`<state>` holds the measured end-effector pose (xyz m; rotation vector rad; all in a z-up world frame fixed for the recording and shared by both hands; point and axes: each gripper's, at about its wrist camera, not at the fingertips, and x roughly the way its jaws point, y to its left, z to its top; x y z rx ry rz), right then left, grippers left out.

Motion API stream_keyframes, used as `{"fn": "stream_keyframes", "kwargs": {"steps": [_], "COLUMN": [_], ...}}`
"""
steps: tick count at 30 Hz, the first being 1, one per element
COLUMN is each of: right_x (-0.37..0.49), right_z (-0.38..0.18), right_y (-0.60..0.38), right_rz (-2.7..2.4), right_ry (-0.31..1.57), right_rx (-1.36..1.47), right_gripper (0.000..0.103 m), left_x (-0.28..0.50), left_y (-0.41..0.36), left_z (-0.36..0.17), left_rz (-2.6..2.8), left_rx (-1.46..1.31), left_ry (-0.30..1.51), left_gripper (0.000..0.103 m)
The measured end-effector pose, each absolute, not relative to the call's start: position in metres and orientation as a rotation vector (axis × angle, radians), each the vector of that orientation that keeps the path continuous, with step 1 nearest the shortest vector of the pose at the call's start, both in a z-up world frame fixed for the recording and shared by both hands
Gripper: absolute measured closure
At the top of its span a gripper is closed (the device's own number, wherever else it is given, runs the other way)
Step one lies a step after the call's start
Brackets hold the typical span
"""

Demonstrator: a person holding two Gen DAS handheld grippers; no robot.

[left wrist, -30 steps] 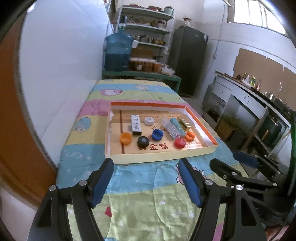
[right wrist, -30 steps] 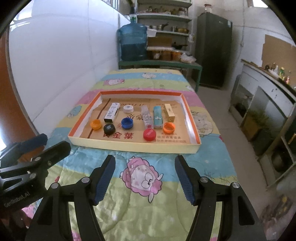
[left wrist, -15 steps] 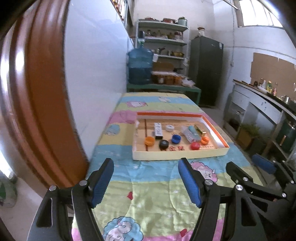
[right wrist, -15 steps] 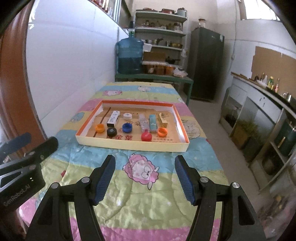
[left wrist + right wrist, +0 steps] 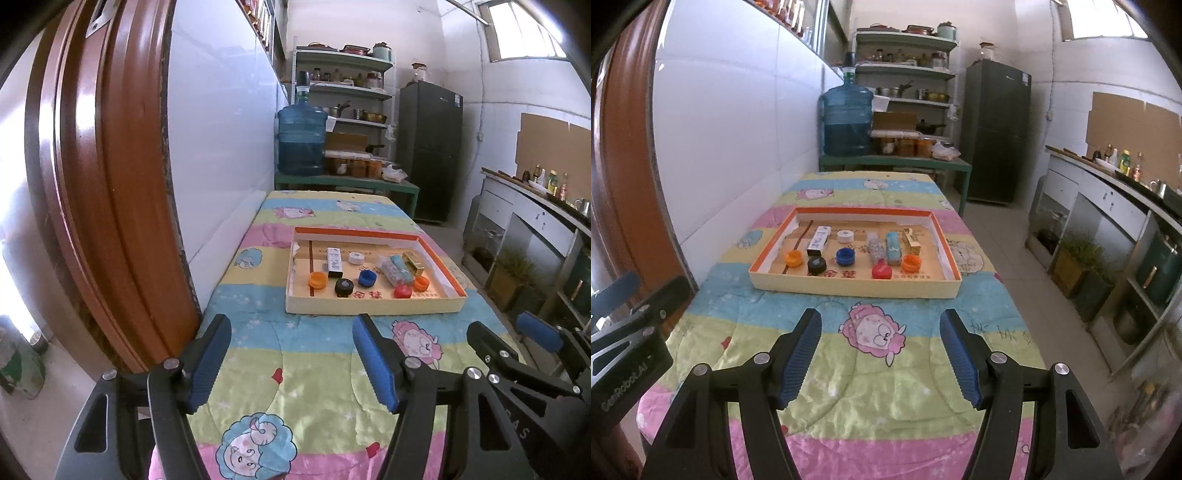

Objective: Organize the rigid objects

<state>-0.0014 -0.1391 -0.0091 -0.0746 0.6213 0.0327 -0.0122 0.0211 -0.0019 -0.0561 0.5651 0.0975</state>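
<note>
A shallow cardboard tray (image 5: 373, 305) (image 5: 855, 286) with an orange inner rim lies on a table covered by a cartoon quilt (image 5: 871, 376). Inside it are several bottle caps: an orange cap (image 5: 793, 257), a black cap (image 5: 816, 265), a blue cap (image 5: 845, 256), a red cap (image 5: 882, 271), a white cap (image 5: 844, 235). Small boxes and tubes lie among them, such as a white box (image 5: 819, 238). My left gripper (image 5: 291, 332) hangs well short of the tray, its jaws closing slightly with nothing between them. My right gripper (image 5: 881, 328) is open and empty, also short of the tray.
A brown door frame (image 5: 103, 184) rises close on the left beside a white tiled wall. Beyond the table stand a blue water jug (image 5: 846, 122), shelves with cookware and a dark fridge (image 5: 997, 133). A counter with bottles (image 5: 1108, 173) runs along the right.
Both grippers have drawn back from the tray, which now looks smaller and farther off. The left view has swung so the door frame fills its left side.
</note>
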Motion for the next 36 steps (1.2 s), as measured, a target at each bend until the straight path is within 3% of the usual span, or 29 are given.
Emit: {"fn": "stream_keyframes", "kwargs": {"steps": [36], "right_x": [0.001], "right_z": [-0.026], "right_y": [-0.133], "right_rz": [0.037], "right_ry": [0.658], "right_rx": [-0.043], "right_gripper": [0.035], "left_x": [-0.009], "left_y": [0.015], "left_z": [-0.020], "left_rz": [0.011], "left_rx": [-0.054], "left_ry": [0.624], "left_gripper": [0.035]}}
